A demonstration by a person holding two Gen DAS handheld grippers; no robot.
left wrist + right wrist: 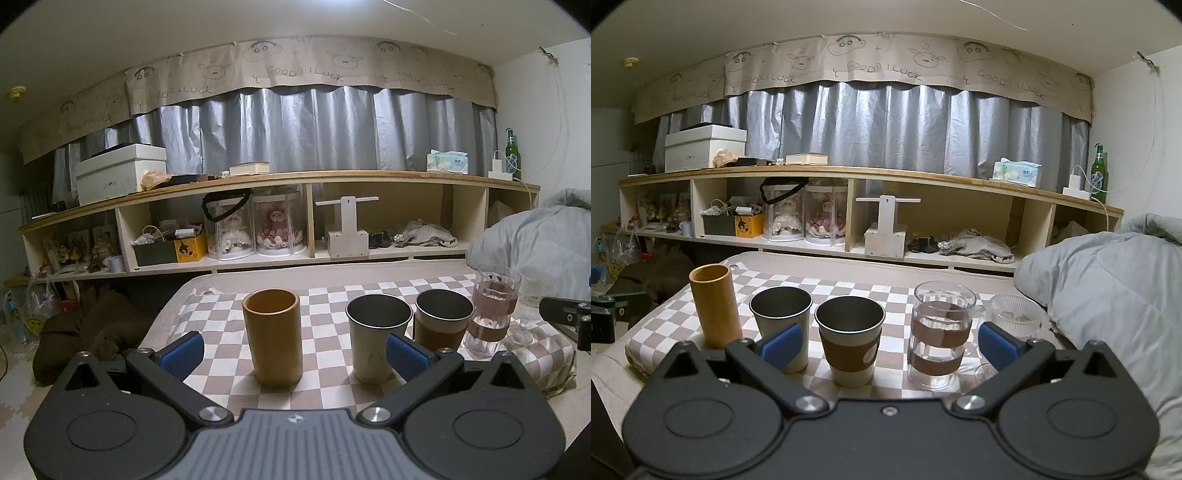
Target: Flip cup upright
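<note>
Five vessels stand on the checkered cloth (pixel 849 291), and every one already has its mouth up, so the flipping looks done as far as these views show. Nearest, the left gripper (pixel 295 352) has its jaws spread wide and empty, framing the bamboo cup (pixel 272 338); the right gripper (pixel 890 345) is likewise wide open, holding nothing, with the sleeved cup (pixel 850 341) between its blue pads.

Just left of that cup stands the plain steel cup (pixel 781 325); to its right the banded glass (pixel 940 334), then the ribbed stemmed glass (pixel 1015 319) near the cloth's right edge.

By my judgement the bamboo cup is light, stiff and fairly grippy, best taken across mid-body. The steel cups are probably slicker, though the brown sleeve offers purchase. Both glasses look fragile, and the stemmed one top-heavy.

Room is tight within the row, especially between the two steel cups. The grey duvet (pixel 1108 280) crowds the right side. Beyond the cups the cloth lies open up to the shelf unit (pixel 886 173).
</note>
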